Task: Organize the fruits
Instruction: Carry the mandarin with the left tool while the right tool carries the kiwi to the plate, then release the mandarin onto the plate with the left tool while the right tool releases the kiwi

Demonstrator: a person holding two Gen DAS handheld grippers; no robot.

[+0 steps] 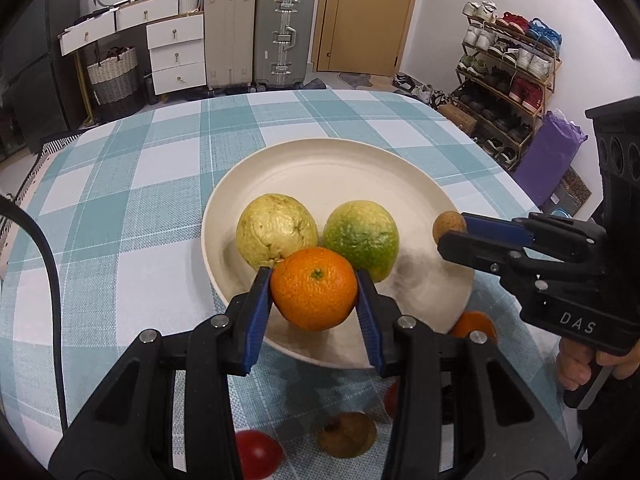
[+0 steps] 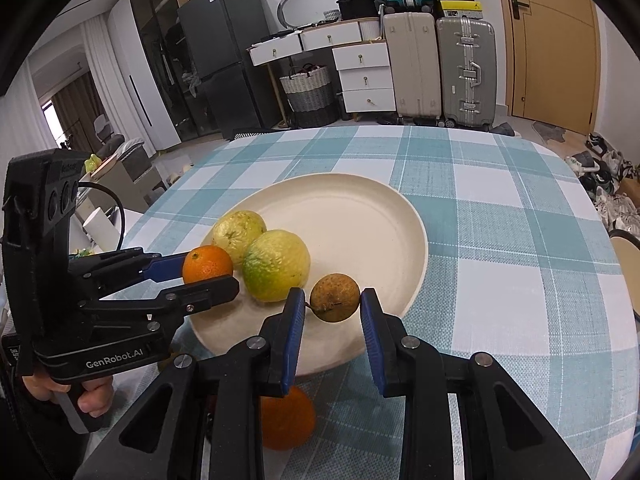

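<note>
My left gripper (image 1: 313,276) is shut on an orange (image 1: 314,292), held just above the near rim of a cream plate (image 1: 340,160). Two yellow-green citrus fruits (image 1: 276,228) (image 1: 362,236) lie side by side on the plate behind the orange. My right gripper (image 2: 332,296) is shut on a small round brown fruit (image 2: 335,297) over the plate's (image 2: 360,200) near right part. In the right wrist view the left gripper (image 2: 208,272) comes in from the left with its orange (image 2: 207,264). In the left wrist view the right gripper (image 1: 454,230) carries the brown fruit (image 1: 450,224).
A second orange (image 2: 286,420) lies on the checked tablecloth (image 1: 132,208) just in front of the plate. Two red fruits (image 1: 256,452) (image 1: 392,400) and a brown fruit (image 1: 347,434) lie near the table's front edge, under my left gripper. A black cable (image 1: 52,280) runs along the left.
</note>
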